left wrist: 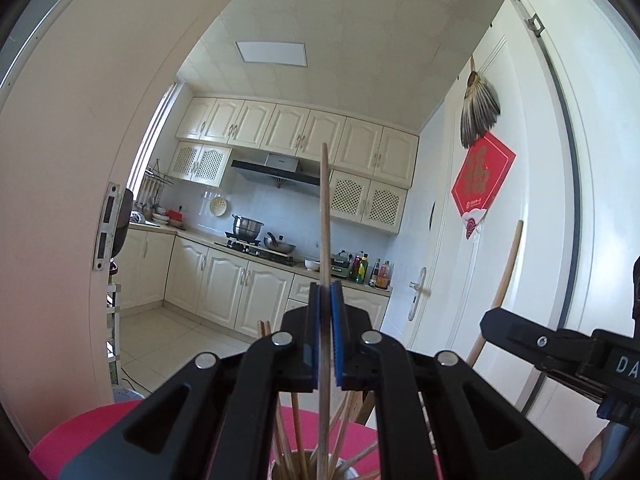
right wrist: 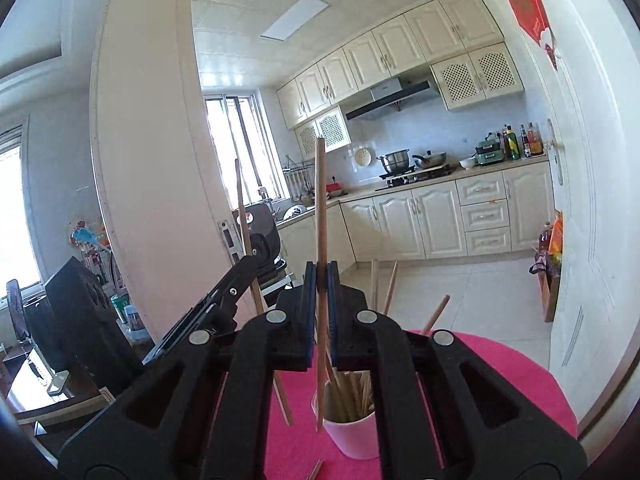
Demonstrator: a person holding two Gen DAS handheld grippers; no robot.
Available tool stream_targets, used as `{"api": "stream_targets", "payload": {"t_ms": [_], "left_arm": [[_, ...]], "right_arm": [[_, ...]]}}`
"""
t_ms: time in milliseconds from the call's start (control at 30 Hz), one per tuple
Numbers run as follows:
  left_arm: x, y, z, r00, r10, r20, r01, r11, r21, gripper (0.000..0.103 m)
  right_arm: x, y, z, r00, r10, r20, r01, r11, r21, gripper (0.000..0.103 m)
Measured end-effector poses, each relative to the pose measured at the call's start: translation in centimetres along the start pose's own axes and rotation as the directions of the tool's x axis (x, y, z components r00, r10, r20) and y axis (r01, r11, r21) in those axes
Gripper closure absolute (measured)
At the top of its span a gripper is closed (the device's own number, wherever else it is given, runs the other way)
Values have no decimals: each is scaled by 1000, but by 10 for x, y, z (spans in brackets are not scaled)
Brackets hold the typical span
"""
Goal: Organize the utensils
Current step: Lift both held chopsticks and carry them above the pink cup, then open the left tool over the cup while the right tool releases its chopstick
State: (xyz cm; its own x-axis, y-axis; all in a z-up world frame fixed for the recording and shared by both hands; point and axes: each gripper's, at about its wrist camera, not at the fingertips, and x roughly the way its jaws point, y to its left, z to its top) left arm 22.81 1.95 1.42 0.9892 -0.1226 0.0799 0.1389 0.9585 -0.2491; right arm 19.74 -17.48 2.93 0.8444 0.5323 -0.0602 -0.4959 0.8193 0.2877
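My left gripper (left wrist: 326, 294) is shut on one wooden chopstick (left wrist: 325, 208) that stands upright between its blue pads. Its lower end hangs over a cup of several chopsticks (left wrist: 304, 466) at the bottom edge. My right gripper (right wrist: 320, 276) is shut on a second upright chopstick (right wrist: 320, 200), whose lower end hangs just left of the white cup (right wrist: 352, 436). That cup holds several chopsticks and stands on a pink table (right wrist: 512, 376). Each gripper shows in the other's view: the right gripper (left wrist: 490, 326) with its chopstick (left wrist: 506, 272), the left gripper (right wrist: 250, 264) with its chopstick (right wrist: 242, 208).
A loose chopstick tip (right wrist: 316, 470) lies on the pink cloth in front of the cup. Beyond the table is a doorway into a kitchen with cream cabinets (right wrist: 404, 220). A white door (left wrist: 500, 208) stands at the right, and a cluttered desk (right wrist: 48, 384) at the left.
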Motion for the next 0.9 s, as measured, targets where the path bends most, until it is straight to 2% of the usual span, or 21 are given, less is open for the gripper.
{"api": "stream_targets", "payload": {"t_ms": [233, 633, 667, 733, 900], "left_arm": [[34, -1, -16, 999, 10, -38, -10, 1000, -1, 97], [38, 8, -33, 996, 16, -91, -15, 1000, 5, 96], [38, 8, -33, 995, 15, -100, -15, 1000, 4, 94], [37, 10, -33, 993, 11, -114, -11, 1000, -6, 74], [32, 11, -32, 991, 8, -130, -9, 1000, -1, 74]], "right_arm": [[18, -15, -6, 1000, -13, -8, 13, 1000, 3, 98], [31, -20, -19, 998, -7, -56, 9, 1000, 23, 98], [31, -20, -20, 998, -8, -59, 10, 1000, 24, 98], [32, -20, -19, 998, -9, -65, 11, 1000, 26, 98], [31, -17, -18, 997, -19, -74, 20, 999, 25, 97]]}}
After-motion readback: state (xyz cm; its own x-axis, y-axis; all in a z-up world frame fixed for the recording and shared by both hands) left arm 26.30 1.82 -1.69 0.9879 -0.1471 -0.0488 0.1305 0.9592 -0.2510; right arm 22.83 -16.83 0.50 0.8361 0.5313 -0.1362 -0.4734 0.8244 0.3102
